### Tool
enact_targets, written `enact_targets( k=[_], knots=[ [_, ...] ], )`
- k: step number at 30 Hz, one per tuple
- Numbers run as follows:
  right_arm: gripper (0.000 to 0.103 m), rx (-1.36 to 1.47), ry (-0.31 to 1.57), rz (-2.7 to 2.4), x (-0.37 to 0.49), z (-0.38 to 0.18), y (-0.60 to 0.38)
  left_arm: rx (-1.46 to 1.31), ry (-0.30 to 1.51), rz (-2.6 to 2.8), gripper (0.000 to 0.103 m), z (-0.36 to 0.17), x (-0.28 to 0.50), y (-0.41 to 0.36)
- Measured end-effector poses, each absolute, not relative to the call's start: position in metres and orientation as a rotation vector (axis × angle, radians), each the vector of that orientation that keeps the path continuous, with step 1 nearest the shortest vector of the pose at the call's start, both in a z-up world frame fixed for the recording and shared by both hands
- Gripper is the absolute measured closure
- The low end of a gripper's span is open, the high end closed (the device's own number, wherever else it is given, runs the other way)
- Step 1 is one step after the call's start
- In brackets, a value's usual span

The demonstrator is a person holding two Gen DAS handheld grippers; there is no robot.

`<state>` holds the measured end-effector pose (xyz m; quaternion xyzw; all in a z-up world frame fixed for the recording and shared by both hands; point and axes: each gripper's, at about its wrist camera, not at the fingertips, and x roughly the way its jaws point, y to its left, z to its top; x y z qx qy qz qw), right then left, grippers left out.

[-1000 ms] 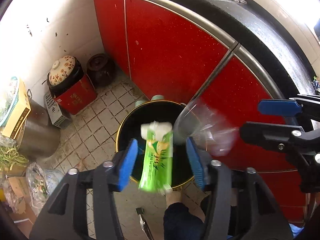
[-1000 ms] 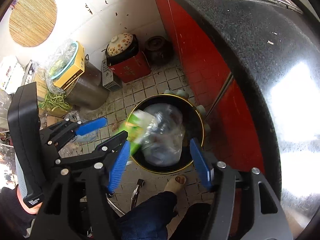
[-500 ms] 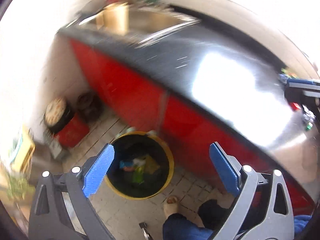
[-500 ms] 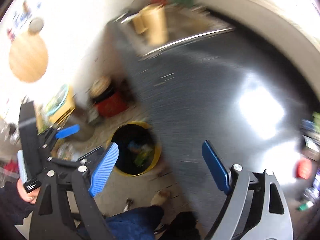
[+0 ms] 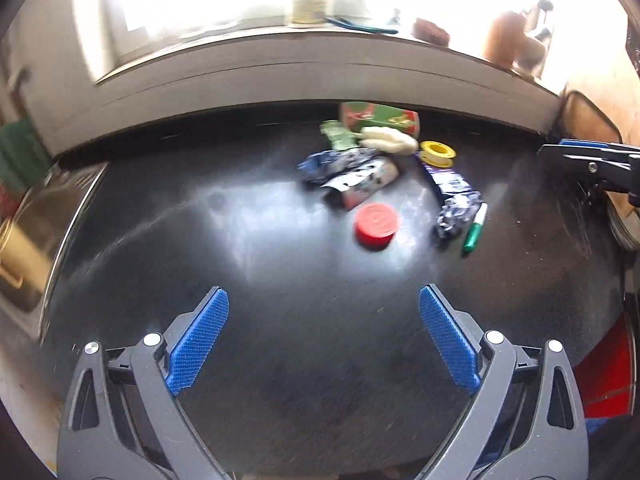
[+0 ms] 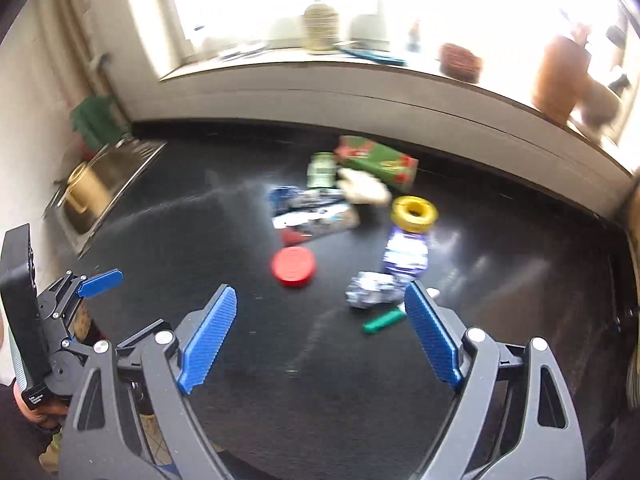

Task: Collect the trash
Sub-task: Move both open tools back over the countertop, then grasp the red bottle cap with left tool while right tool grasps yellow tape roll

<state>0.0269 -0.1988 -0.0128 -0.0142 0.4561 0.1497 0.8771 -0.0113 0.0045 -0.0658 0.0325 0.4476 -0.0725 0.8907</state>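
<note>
A heap of trash lies at the back of the black countertop [image 5: 280, 320]: a red lid [image 5: 376, 225] [image 6: 293, 267], a crumpled foil wrapper [image 5: 456, 212] [image 6: 374, 289], a green marker [image 5: 475, 231] [image 6: 382, 321], a yellow tape roll [image 5: 437, 152] [image 6: 415, 212], a blue-and-silver packet [image 5: 344, 168] [image 6: 308, 210], a white wad [image 5: 390, 140] [image 6: 364, 186] and a green-and-red carton [image 5: 380, 118] [image 6: 378, 162]. My left gripper [image 5: 323, 338] is open and empty over the near countertop. My right gripper [image 6: 320, 334] is open and empty too, just short of the foil and marker.
A steel sink [image 6: 102, 188] with a brass pot sits at the counter's left end. The window sill [image 6: 360, 64] behind holds a jar, a basket and a clay pot. The red cabinet front [image 5: 608, 376] shows at the lower right.
Both grippers let go of a green packet and a clear plastic bottle over the floor bin, opened wide, then swung up from the bin to the countertop facing the trash heap.
</note>
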Motion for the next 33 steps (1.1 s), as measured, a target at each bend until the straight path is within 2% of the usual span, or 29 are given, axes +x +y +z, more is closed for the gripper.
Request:
enact_targets(
  k=[5, 13, 29, 31, 33],
  knots=[
    [0.02, 0.015, 0.96, 0.255, 0.04, -0.018, -0.252, 0.107, 0.953, -0.184, 0.01, -0.07, 0.015, -0.03],
    [0.02, 0.03, 0.994, 0.249, 0.077, -0.04, -0.269, 0.166, 1.007, -0.175, 0.01, -0.095, 0.041, -0.051],
    [0.02, -0.058, 1.141, 0.32, 0.21, -0.144, -0.252, 0.134, 1.092, -0.082, 0.01, -0.169, 0.11, -0.067],
    [0.02, -0.069, 1.157, 0.323, 0.224, -0.155, -0.247, 0.135, 1.093, -0.077, 0.012, -0.172, 0.113, -0.068],
    [0.025, -0.075, 1.173, 0.327, 0.237, -0.165, -0.243, 0.129, 1.103, -0.079, 0.018, -0.176, 0.117, -0.069]
  ],
)
